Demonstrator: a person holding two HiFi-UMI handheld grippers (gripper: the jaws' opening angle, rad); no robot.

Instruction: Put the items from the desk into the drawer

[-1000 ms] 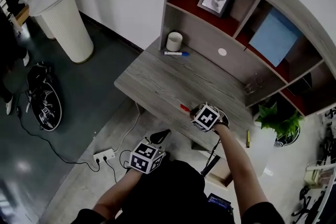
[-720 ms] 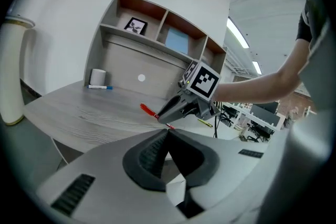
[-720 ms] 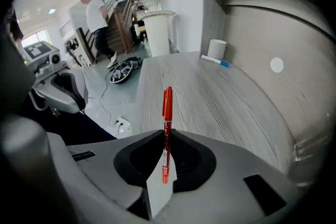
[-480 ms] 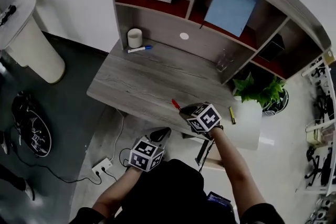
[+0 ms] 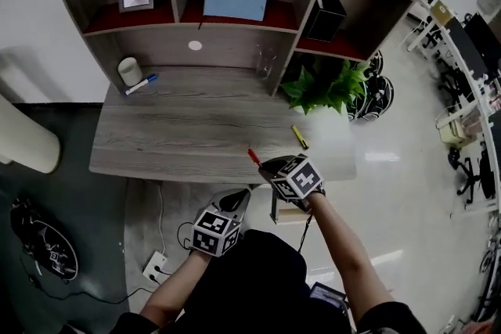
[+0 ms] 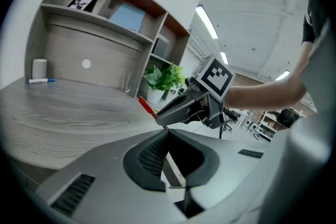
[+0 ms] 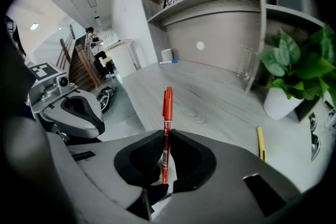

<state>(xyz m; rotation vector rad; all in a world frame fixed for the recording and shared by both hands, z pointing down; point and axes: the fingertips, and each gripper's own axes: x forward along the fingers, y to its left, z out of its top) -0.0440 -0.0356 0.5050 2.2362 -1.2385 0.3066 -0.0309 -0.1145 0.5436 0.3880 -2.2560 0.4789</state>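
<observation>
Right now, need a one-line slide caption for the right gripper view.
Right hand-held gripper shut on a red pen above the wooden desk; a yellow pen lies off to the right.

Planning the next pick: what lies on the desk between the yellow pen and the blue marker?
Bare desk between yellow pen and blue marker, per head view.

The red pen (image 7: 167,113), capped and slim, stands pinched between the jaws of the right gripper (image 7: 165,136), its tip pointing out over the front edge of the grey wooden desk (image 5: 180,137). A yellow pen (image 5: 300,137) lies flat near the desk's right end. A blue marker (image 5: 141,84) lies at the back left, just beside a white cup (image 5: 130,71).
</observation>
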